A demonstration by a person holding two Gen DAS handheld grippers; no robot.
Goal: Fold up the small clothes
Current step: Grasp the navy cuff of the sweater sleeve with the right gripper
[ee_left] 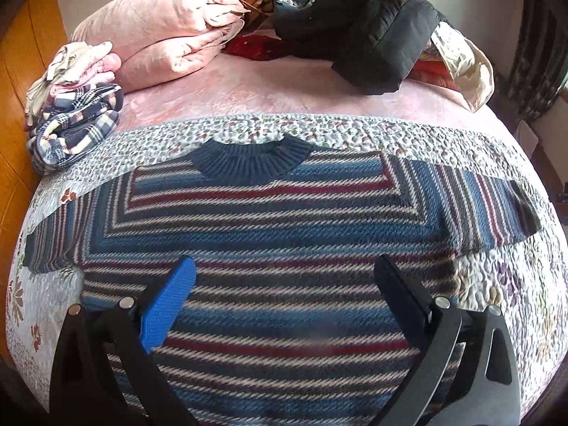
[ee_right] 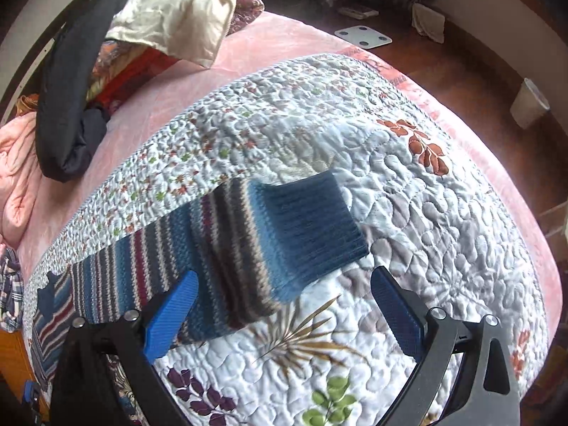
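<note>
Out beyond the left finger of the left gripper (ee_left: pixel 284 305), a pile of small clothes (ee_left: pixel 72 113) sits at the bed's far left edge, bundled rather than clearly folded; whether it is finished work cannot be told. Directly under and ahead of this gripper lies the striped sweater (ee_left: pixel 269 234), spread flat on the floral quilt (ee_left: pixel 497 284), its dark collar (ee_left: pixel 255 159) pointing away and both sleeves stretched out to either side. The fingers stand wide apart above the lower body of the sweater, holding nothing.

Further right, the right gripper (ee_right: pixel 284 319) hangs over the sweater's right sleeve (ee_right: pixel 220 245), whose dark blue ribbed cuff (ee_right: pixel 312 220) lies just ahead, between the two fingers. These fingers too are spread apart and empty; the sleeve looks slightly blurred, and no fabric is pinched.

Judging from this, the sweater is laid out and smoothed but no fold has been made. What remains, likely, is bringing each sleeve in across the body, then doubling the body over. Beyond both grippers, a pink blanket (ee_left: pixel 170 32) and a black jacket (ee_left: pixel 372 32) occupy the head of the bed.
</note>
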